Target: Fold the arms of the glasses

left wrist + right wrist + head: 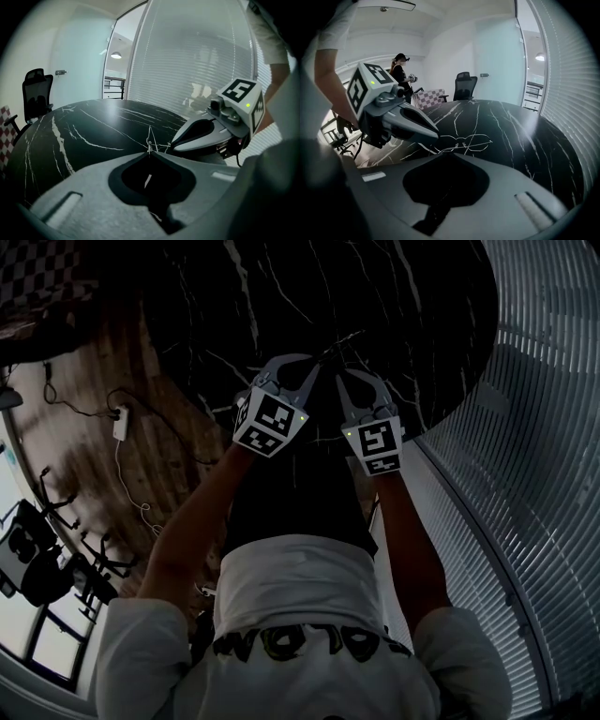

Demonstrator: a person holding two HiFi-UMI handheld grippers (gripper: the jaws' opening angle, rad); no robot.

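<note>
Fold step under way, early in the task. Both grippers meet tip to tip over the dark marble table, with the glasses between them.

Left gripper: jaws together, thin wire of the frame sticking up right at the tips, so it is clamped on the glasses, likely at one end of the front near a hinge. The exact spot is too fine to tell.

Right gripper: jaws closed with no gap, and one arm runs from its tips back toward the lenses, so it reads as pinching that arm near its end.

The glasses sit low over the table, near its middle. It can't be told whether they rest on it or hang just above. Lenses face away from the right gripper. The second arm is not clearly visible.

Judgement: neither arm looks fully folded yet. The left gripper is anchoring the frame and the right is about to swing the arm.

The next move calls for a steady left grip and a short arc by the right toward the lenses, turning about the hinge with light force. The wire is thin and would bend or slip easily. Then release and regrip for the other arm.
</note>
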